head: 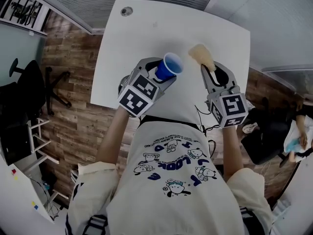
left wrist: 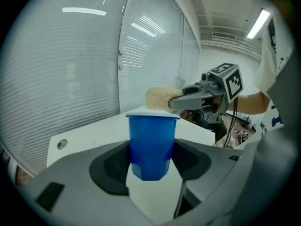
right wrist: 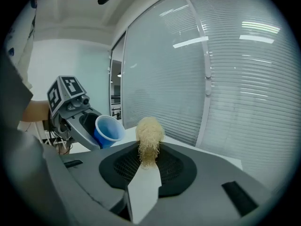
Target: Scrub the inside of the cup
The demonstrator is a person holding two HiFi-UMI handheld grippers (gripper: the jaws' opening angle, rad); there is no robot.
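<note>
A blue plastic cup (head: 168, 67) with a white rim is held above the white table (head: 127, 53), and my left gripper (head: 161, 77) is shut on it. In the left gripper view the cup (left wrist: 151, 145) sits upright between the jaws. My right gripper (head: 209, 71) is shut on a pale yellow fibrous scrubber (head: 202, 56), which pokes out past its fingertips. In the right gripper view the scrubber (right wrist: 149, 140) stands between the jaws, and the cup (right wrist: 108, 130) shows its open mouth at the left. The scrubber (left wrist: 160, 98) hangs just beyond the cup's rim, outside it.
The table has a round cable hole (head: 126, 11) near its far left corner. Glass walls with blinds (right wrist: 221, 74) stand behind the table. A black office chair (head: 29, 89) stands on the wood floor at the left. Another person (head: 301, 126) sits at the far right.
</note>
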